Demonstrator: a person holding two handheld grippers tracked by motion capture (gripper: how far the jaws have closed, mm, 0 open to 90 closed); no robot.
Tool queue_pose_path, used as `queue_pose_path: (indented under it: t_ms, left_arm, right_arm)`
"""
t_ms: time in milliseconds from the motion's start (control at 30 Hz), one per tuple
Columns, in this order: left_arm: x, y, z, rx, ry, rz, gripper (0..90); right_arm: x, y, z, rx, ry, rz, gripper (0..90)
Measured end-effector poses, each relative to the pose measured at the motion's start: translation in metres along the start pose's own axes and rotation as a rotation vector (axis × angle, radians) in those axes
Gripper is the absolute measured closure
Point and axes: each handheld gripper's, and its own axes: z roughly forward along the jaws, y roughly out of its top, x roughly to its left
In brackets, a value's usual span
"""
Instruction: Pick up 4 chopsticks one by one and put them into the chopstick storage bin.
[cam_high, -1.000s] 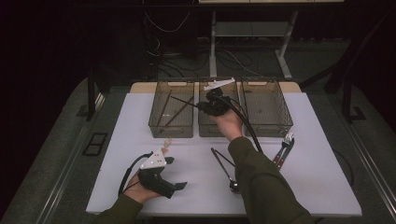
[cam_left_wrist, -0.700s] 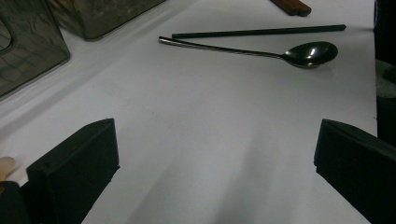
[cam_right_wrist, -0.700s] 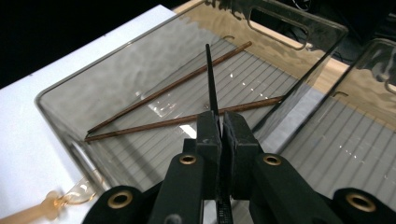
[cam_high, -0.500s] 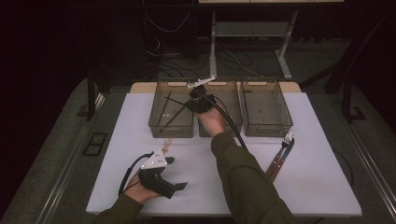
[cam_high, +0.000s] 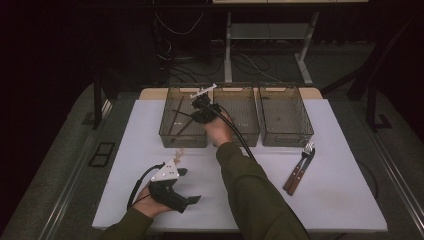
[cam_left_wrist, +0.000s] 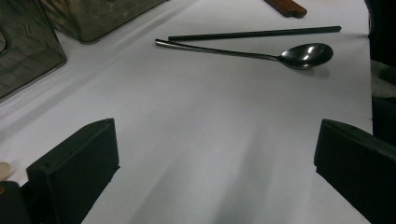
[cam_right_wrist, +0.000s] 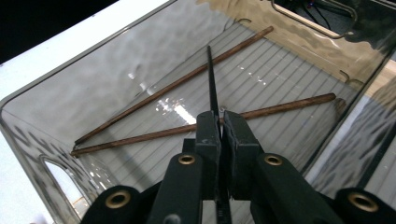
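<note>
Meanwhile the right hand-held gripper (cam_right_wrist: 219, 126), clamped on a thin black chopstick (cam_right_wrist: 212, 79), had swung from the middle bin to over the left clear plastic bin (cam_high: 172, 132), suggesting sorting, while the left hand-held gripper (cam_left_wrist: 215, 158) rested wide apart on the white desk (cam_high: 345, 200).

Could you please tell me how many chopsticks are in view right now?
4: two brown chopsticks lie in the left bin, a black chopstick is in the right tool, another black one lies beside the spoon.

Bright white table (cam_high: 345, 200), dark surroundings, sharp focus.
</note>
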Motion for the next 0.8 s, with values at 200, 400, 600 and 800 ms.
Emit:
queue_pose_path:
  t_ms: [200,400,600,800]
  left_arm:
    - [0.001,0.000,0.000,0.000,0.001,0.005,0.0]
    - [0.001,0.000,-0.001,-0.003,-0.002,0.003,0.0]
    - [0.001,0.000,-0.001,-0.005,-0.002,0.000,0.0]
    - [0.001,0.000,-0.001,-0.017,0.006,-0.008,0.0]
  right_arm:
    - [-0.004,0.002,-0.009,-0.019,0.004,-0.008,66.1]
    - [-0.010,0.001,-0.022,-0.041,0.066,0.020,52.1]
    - [-0.017,-0.008,-0.044,-0.082,0.088,0.017,44.5]
    - [-0.024,-0.022,-0.065,-0.096,0.112,0.004,38.5]
